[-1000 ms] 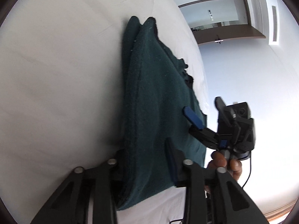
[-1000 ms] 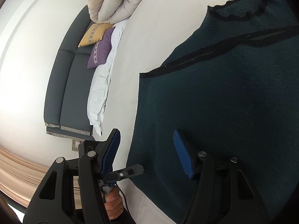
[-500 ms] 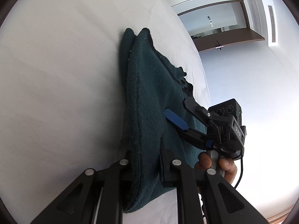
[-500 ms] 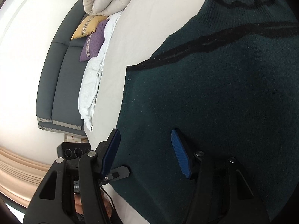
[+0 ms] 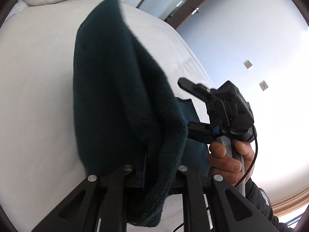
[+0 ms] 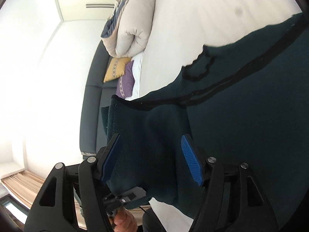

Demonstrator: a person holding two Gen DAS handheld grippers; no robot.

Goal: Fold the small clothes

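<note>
A dark green knitted garment (image 5: 115, 100) with black trim lies on a white bed. My left gripper (image 5: 146, 172) is shut on the garment's near edge and holds a fold of it lifted off the bed. My right gripper (image 6: 152, 160) is open, its blue pads (image 6: 190, 162) on either side of the lifted cloth (image 6: 241, 116) without pinching it. The right gripper also shows in the left wrist view (image 5: 185, 104), one finger above the cloth and one behind its edge.
The white bed (image 5: 34, 96) spreads to the left and beyond the garment. A folded beige duvet (image 6: 129, 31) lies at the bed's far end. A dark sofa (image 6: 92, 104) with a yellow cushion (image 6: 115, 67) and a purple cushion (image 6: 125, 81) stands beside the bed.
My left gripper has closed on the garment's edge and lifted it off the bed. The right gripper has moved in so that the raised cloth sits between its open fingers.
</note>
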